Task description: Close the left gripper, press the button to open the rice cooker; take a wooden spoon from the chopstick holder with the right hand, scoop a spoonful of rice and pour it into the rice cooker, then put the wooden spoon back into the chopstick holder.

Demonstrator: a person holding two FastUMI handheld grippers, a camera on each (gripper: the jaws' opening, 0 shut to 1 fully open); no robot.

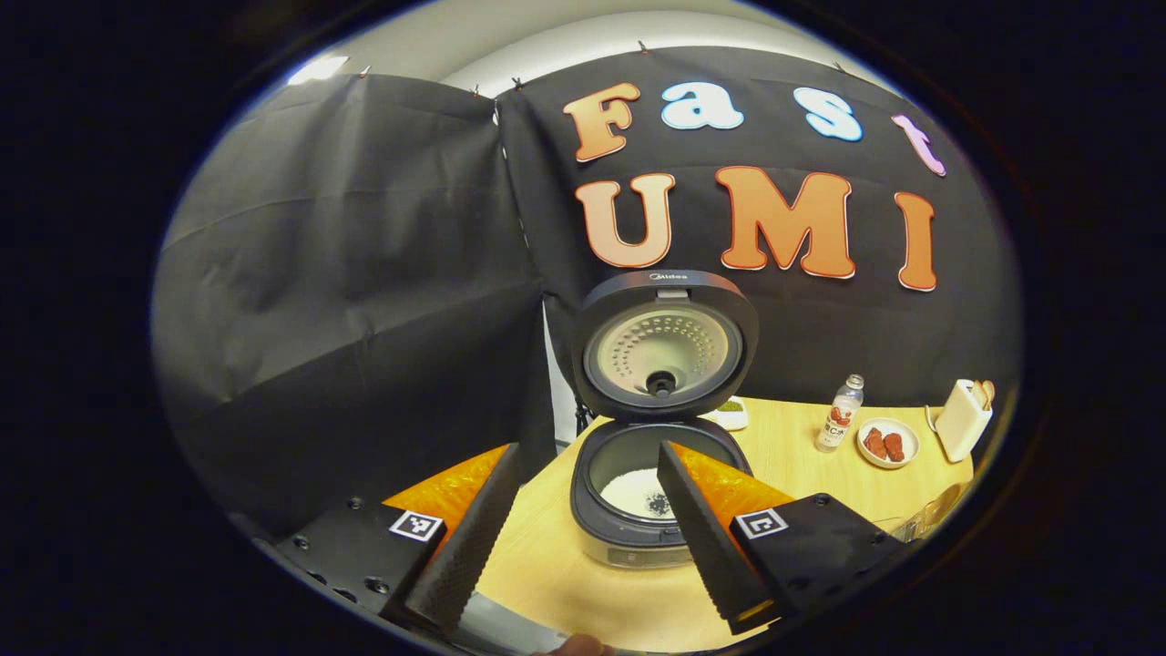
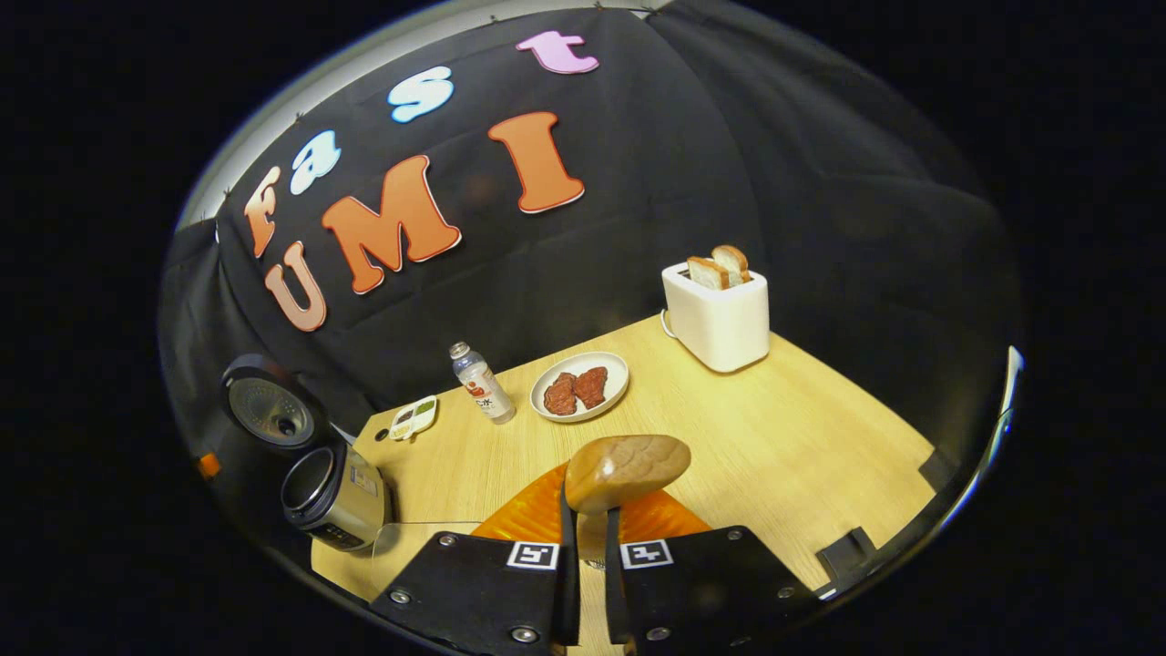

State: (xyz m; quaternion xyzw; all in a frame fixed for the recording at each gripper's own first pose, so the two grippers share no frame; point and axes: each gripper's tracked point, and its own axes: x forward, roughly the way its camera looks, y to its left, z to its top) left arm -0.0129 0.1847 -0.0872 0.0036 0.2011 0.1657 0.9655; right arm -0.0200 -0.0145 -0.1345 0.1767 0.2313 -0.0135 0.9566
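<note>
rice cooker [image 1: 651, 492] stood on the wooden table [image 1: 820, 474] with its lid [image 1: 663, 344] raised upright; white rice lay in the inner pot [image 1: 642, 492], with a darker patch on it. left gripper [image 1: 583, 519] hovered before the cooker, jaws wide apart and empty. in the right gripper view, right gripper [image 2: 583, 524] was closed narrowly on the handle of the wooden spoon [image 2: 627, 471], the bowl of the spoon standing up beyond the fingertips; whether the bowl carried rice could not be told. the cooker [image 2: 332, 497] lay well off to the side in that view, near the table edge. a bottle [image 2: 483, 383], a plate [image 2: 581, 387] with two reddish pieces and a toaster [image 2: 718, 314] holding bread stood farther back. the chopstick holder was not identified. judged risks: a tilted spoon could spill grains on the table during travel; a shallow grip on the handle could let the spoon swivel; the upright lid could be struck on approach.
</note>
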